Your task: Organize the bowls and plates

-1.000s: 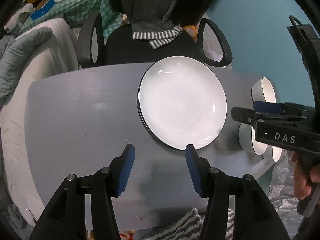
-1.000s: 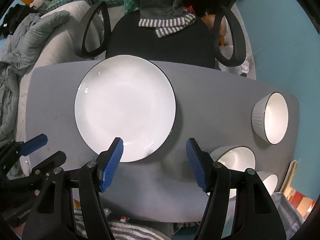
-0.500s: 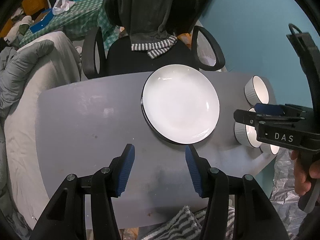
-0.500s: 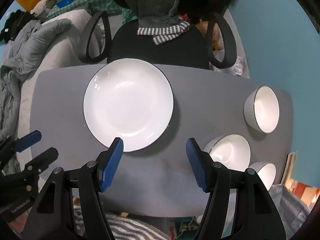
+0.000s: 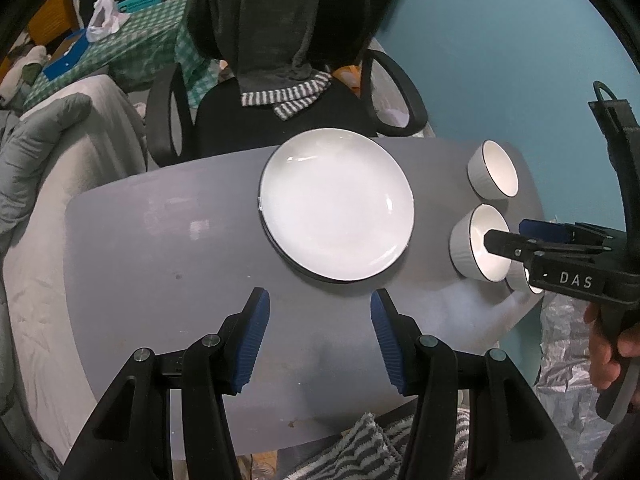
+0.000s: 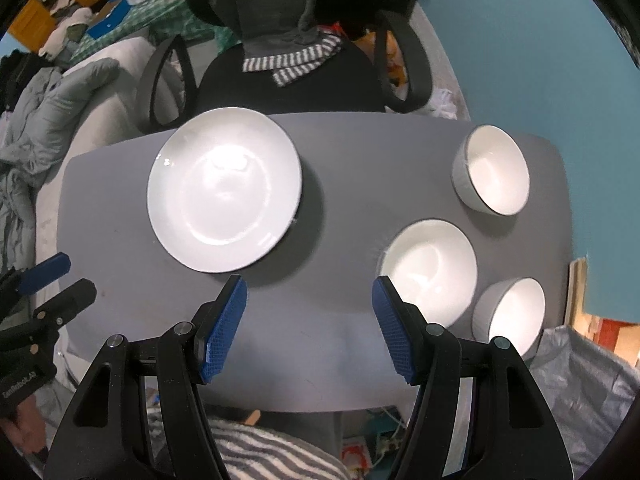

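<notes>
Left gripper point(image 5: 318, 328) first: blue pads spread apart, nothing between them, hanging over bare grey table point(image 5: 160, 248) on the near side of the plates. Right gripper point(image 6: 308, 320), same story, jaws standing wide and empty over the near edge of the tabletop, fingertips between the plate and the nearest bowls.

Out from the left fingers sits the plate stack point(image 5: 336, 208): white, dark-rimmed, flat on the table, face up. A second rim peeks out under its left and lower edge, so it's more than one plate. Round things, so no long axis to call; they simply open upward.

To the right of the stack, three white bowls, all upright, mouths up. The far bowl point(image 6: 492, 170) stands alone near the back right corner. The middle bowl point(image 6: 430, 270) is just right of the right gripper's fingertip, and the near bowl point(image 6: 514, 314) sits just beside it at the front right edge; touching or not, I can't tell. In the left wrist view the right gripper reaches in over those two.

Beyond the table, a black office chair point(image 5: 280, 120) with a grey garment point(image 5: 288, 20) draped over its back.

Against a second ago: plates and bowls haven't budged, but both views show more table and everything looks smaller. In the right view the plate has slid left and all three bowls are in full sight. Jaw gaps unchanged.
</notes>
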